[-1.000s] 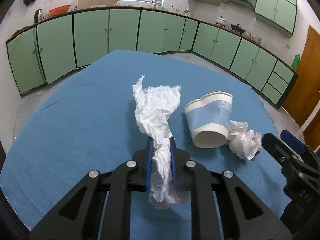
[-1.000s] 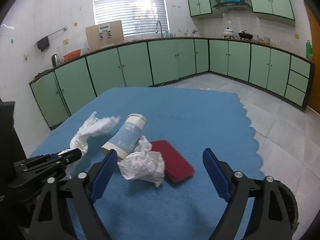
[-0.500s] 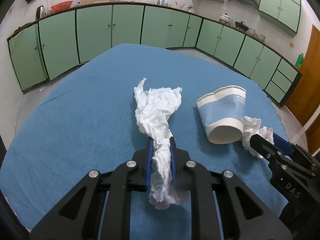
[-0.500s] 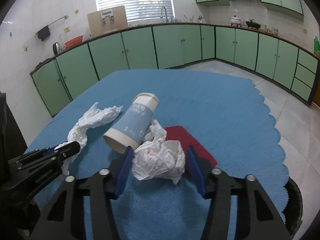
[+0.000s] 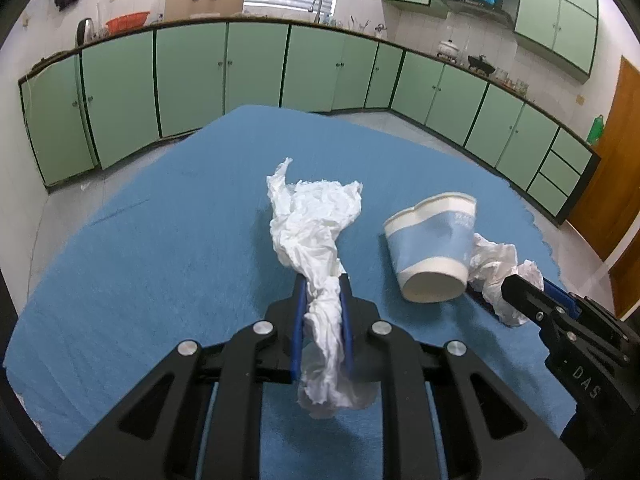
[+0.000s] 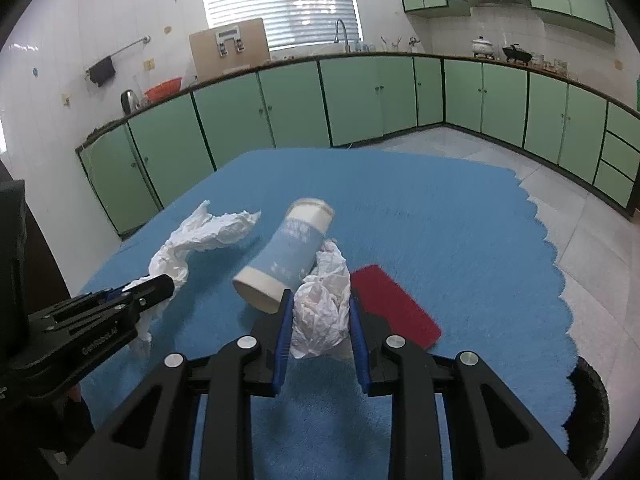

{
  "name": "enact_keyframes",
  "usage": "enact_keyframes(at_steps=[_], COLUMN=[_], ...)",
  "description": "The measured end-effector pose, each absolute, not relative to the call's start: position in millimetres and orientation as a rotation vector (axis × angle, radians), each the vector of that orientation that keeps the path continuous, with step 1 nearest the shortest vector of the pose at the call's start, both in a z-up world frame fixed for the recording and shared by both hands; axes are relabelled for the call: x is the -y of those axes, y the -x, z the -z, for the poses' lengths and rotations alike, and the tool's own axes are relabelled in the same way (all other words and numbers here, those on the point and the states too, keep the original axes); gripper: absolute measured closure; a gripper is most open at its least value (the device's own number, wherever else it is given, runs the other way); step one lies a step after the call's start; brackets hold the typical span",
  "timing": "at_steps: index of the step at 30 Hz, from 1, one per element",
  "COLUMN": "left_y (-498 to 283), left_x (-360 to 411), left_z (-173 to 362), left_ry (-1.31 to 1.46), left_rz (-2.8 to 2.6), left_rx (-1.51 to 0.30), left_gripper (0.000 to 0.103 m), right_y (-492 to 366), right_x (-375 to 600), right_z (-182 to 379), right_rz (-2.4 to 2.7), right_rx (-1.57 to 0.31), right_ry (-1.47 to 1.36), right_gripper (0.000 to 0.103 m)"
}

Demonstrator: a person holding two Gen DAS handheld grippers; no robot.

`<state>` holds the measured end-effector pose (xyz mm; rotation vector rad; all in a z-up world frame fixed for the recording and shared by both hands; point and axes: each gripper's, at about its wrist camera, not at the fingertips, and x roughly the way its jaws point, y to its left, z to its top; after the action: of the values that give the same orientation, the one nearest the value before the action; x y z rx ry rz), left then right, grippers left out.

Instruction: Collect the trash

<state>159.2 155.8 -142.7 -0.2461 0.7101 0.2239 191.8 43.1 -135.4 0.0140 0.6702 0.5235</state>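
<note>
My left gripper (image 5: 322,280) is shut on a long crumpled white tissue (image 5: 314,220), which sticks out ahead of the fingers over the blue tablecloth (image 5: 160,248). My right gripper (image 6: 320,300) is shut on a crumpled white paper ball (image 6: 322,308); this ball (image 5: 494,268) also shows in the left wrist view. A dented blue-and-white paper cup (image 6: 286,260) lies on its side, touching the ball on its left; it shows in the left wrist view too (image 5: 434,252). The left gripper and its tissue (image 6: 200,236) appear at left in the right wrist view.
A flat red pad (image 6: 394,308) lies on the tablecloth just right of the right gripper. A dark round bin rim (image 6: 592,412) shows past the cloth's scalloped right edge. Green kitchen cabinets (image 5: 256,68) line the walls beyond the table.
My right gripper has moved forward and closed on the paper ball beside the cup. My left gripper has kept hold of the long tissue, nearly still.
</note>
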Motion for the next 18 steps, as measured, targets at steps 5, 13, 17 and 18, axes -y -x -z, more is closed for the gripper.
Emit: enact_keyframes(at_steps=[5,13,17,18], left_y=[-154.2,-146.4,-144.9,-144.6], left_x=[-148.1,-134.2,-124.0,-120.5], left_z=[129.9,101.8,92.0,90.8], left_ry=[0.239,0.225,0.219,0.218], left_rz=[-0.21,-0.172,-0.147,-0.139], left_rx=[-0.68,-0.619,-0.599,-0.596], left_gripper=[0.089,0.089,0.089,0.089], right_y=[-187.0,-177.3,-171.7,-169.8], right_x=[-32.9,-11.3,1.6,5.6], right_z=[118.5,90.2,79.5,77.1], right_rz=[-0.54,-0.565,-0.556,-0.55], right_rx=[-0.628,-0.559,-0.531,-0.525], right_ry=[-0.045,-0.113,-0.123,-0.125], right_gripper=[0.076,0.076,0.076,0.076])
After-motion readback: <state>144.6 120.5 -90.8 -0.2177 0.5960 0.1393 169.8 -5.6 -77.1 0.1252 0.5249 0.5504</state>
